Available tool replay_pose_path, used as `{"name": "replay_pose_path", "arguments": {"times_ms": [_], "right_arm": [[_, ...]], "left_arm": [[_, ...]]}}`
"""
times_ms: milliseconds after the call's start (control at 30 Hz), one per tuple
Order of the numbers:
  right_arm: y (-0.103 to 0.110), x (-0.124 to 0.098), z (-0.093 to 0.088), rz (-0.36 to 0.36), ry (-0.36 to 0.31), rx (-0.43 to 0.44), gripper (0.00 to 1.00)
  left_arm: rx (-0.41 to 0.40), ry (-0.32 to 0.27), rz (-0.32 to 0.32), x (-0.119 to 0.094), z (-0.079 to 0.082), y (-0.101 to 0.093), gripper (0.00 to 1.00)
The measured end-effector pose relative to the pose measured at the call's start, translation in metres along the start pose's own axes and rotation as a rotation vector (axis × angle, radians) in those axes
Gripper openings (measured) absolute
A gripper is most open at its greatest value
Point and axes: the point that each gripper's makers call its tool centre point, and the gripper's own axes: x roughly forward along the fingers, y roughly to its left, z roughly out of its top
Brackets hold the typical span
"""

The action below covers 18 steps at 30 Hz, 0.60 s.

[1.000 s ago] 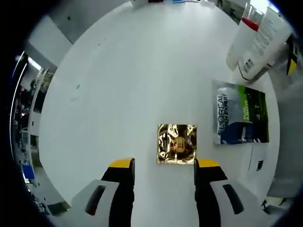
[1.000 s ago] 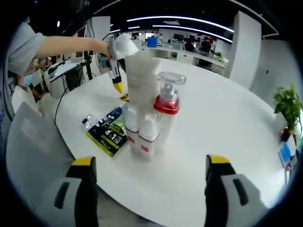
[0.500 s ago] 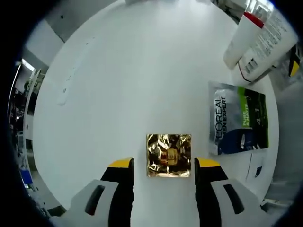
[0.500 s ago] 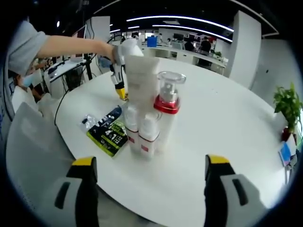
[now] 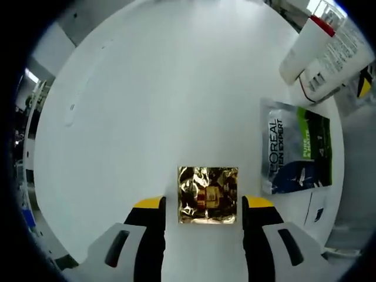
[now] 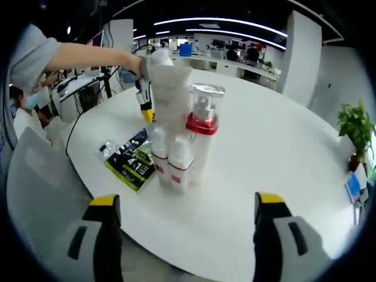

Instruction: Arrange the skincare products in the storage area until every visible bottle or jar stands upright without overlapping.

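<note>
In the left gripper view a crinkled gold foil sachet (image 5: 208,194) lies flat on the round white table (image 5: 147,100), between the tips of my open left gripper (image 5: 203,207). A flat L'Oreal sachet (image 5: 296,148) lies to its right, with white bottles (image 5: 320,56) beyond. In the right gripper view a cluster stands upright: a tall white tube (image 6: 169,94), a pump bottle with a red collar (image 6: 201,132) and two small white bottles (image 6: 174,164). My right gripper (image 6: 187,220) hangs open and empty, well short of them. The left gripper (image 6: 144,106) shows behind the cluster.
The green-and-blue sachet (image 6: 130,160) lies left of the cluster in the right gripper view. A person's arm (image 6: 76,57) reaches in from the left. A potted plant (image 6: 354,132) stands at the table's far right edge. Office desks fill the background.
The left gripper has come down towards the gold sachet, which now sits between its jaw tips. The right gripper view has shifted only slightly.
</note>
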Motion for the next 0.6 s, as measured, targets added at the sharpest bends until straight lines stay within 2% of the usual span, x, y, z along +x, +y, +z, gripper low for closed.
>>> {"name": "replay_pose_path", "arguments": {"times_ms": [333,500,600], "right_arm": [[0.003,0.0,0.007,0.015,-0.021,-0.007,0.96],[0.008,-0.006,0.015,0.039,-0.056,0.002,0.99],[0.008,-0.009,0.017,0.037,-0.065,0.002,1.0]], "left_arm": [[0.028,0.026,-0.003,0.0,0.001,-0.002,0.44],[0.027,0.034,-0.005,0.0,0.001,0.0,0.43],[0.027,0.037,-0.005,0.0,0.001,0.0,0.37]]}}
